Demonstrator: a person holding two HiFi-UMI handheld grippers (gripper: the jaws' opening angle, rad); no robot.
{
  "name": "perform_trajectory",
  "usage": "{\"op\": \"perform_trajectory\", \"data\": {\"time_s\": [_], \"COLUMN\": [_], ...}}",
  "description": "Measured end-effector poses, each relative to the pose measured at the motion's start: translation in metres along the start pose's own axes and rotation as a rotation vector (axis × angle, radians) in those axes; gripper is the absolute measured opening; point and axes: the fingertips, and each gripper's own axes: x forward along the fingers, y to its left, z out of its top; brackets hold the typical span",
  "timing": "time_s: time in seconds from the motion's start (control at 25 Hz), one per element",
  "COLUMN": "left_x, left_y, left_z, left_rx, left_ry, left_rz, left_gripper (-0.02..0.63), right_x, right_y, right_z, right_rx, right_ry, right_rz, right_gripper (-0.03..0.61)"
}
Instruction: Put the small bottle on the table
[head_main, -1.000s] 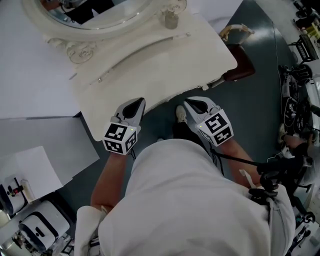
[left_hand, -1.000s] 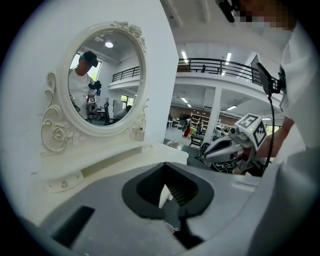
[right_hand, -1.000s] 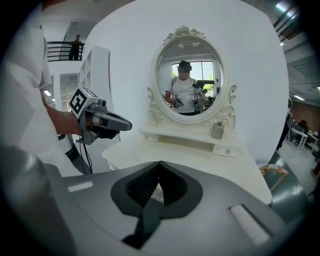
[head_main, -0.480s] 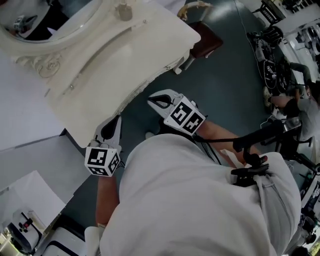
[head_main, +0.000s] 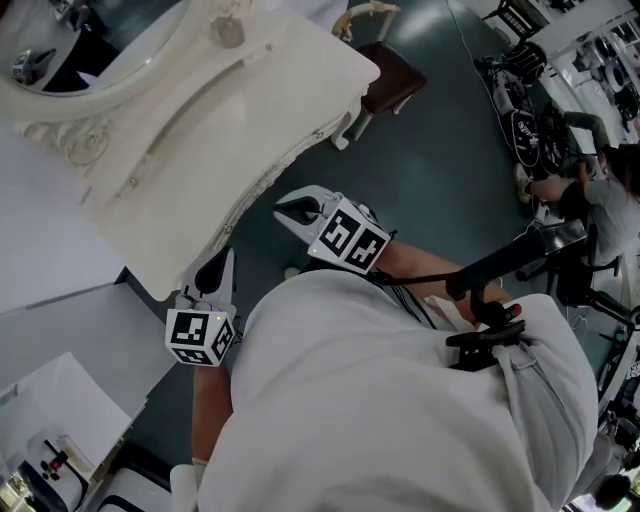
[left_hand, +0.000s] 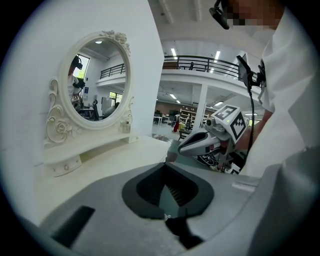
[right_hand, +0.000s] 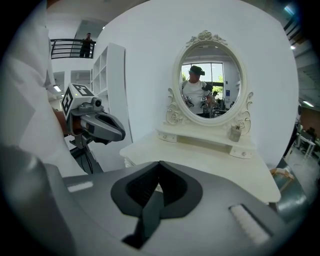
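Smooth cream table (head_main: 200, 130), small bottle (right_hand: 235, 133) on its ledge, carved mirror (right_hand: 212, 82) whole oval only in gripper views, left gripper (left_hand: 165, 167) and right gripper (right_hand: 159, 170) clenched, empty.

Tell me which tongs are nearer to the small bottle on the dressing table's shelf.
Right, probably. The right tongs hang just off the table's front edge, opposite the small bottle; the left tongs are farther, at the table's corner.

Cream-white dressing table (head_main: 200, 130), black-and-white marker cubes (head_main: 347, 240), dark teal floor (head_main: 440, 180); white shirt (head_main: 380, 400)
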Motion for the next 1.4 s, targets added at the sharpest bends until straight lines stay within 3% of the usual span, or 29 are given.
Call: {"op": "perform_trajectory", "data": {"time_s": [0.8,1.4], "left_x": [-0.030,-0.005], "left_y": [0.013,0.032], "left_z": [-0.022,-0.019], "left_rx": [-0.034,-0.065], "left_ry": [0.005,0.031], "left_rz": [0.033,0.058], "left_gripper": [0.002,0.002], "right_x": [0.018,0.035], "right_y": [0.030,0.004], "right_z": [0.008,0.005], "right_rx": [-0.051,-0.048], "right_ry": [0.017,0.042], "right_rz": [0.038,0.083], "right_gripper": [0.000,0.000]}}
